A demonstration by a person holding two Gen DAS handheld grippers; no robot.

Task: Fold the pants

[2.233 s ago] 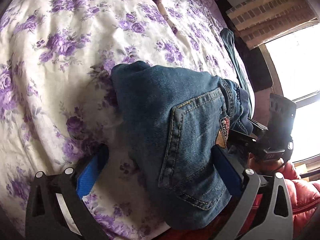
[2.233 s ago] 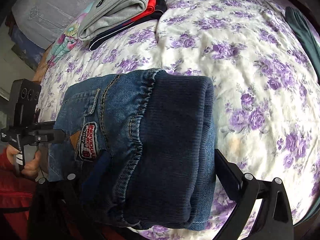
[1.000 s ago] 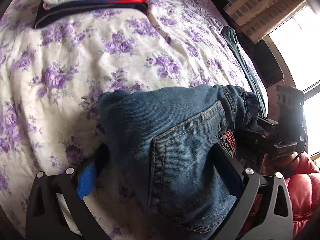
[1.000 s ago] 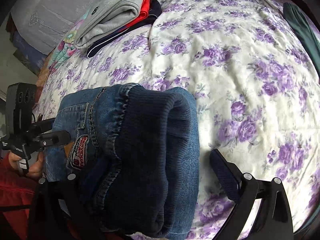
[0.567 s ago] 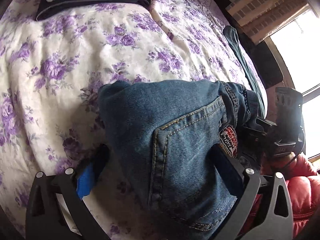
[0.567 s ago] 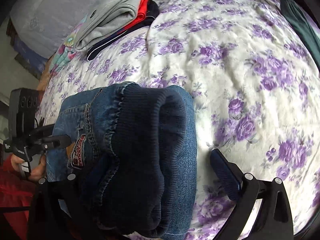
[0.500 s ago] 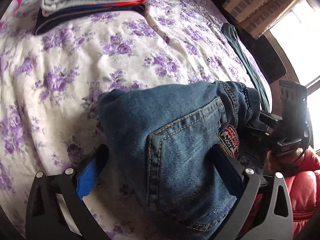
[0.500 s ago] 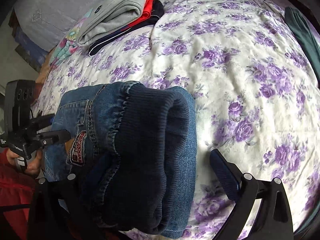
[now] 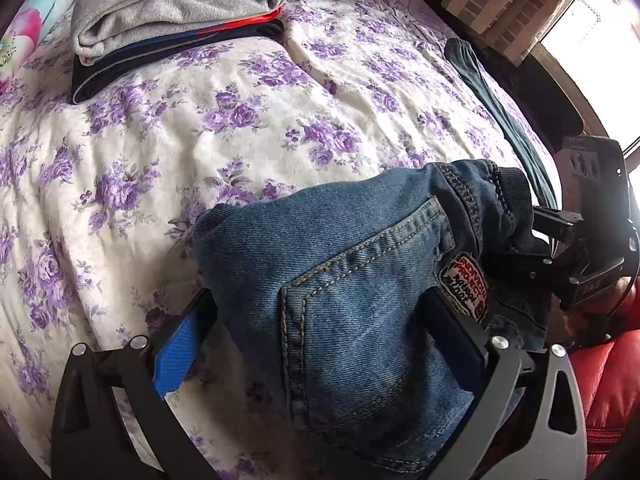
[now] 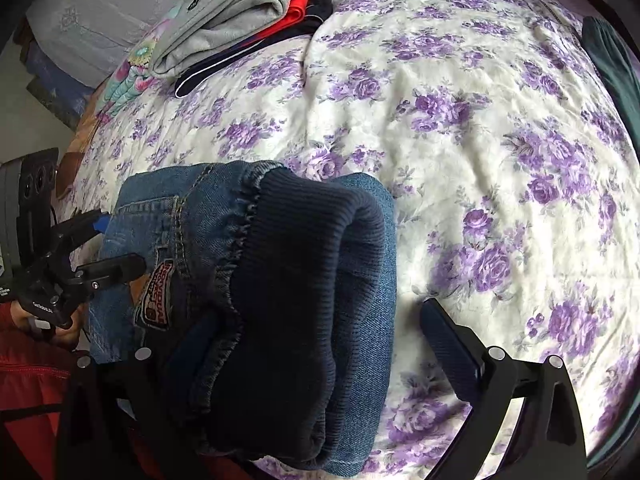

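Left tongs (image 9: 320, 356): fingers spread wide, low over the bed (image 9: 168, 152), pointing across it. Blue-padded finger (image 9: 180, 350) clear of the cloth on its outer side; other finger against or behind the denim, contact not readable. Not closed on anything.

Folded jeans (image 9: 360, 288) bundled between both tongs at the near edge of the bed, back pocket and red patch (image 9: 469, 288) facing up, ribbed dark waistband (image 10: 304, 288) turned toward the right camera.

Right tongs (image 10: 312, 360): also wide apart. Left-side finger hidden under the bundle; right-side finger (image 10: 452, 352) standing free of the denim, floral cover showing in the gap. Grip on the jeans not confirmed.

Hand (image 10: 60, 328) on the left tool's handle seen from the right view, red padded sleeve (image 10: 28, 380) beneath it.

Far left of bed: stack of folded clothes (image 9: 172, 12), grey on top, red and dark layers under. Far right edge: dark green garment (image 9: 492, 92) lying lengthwise.
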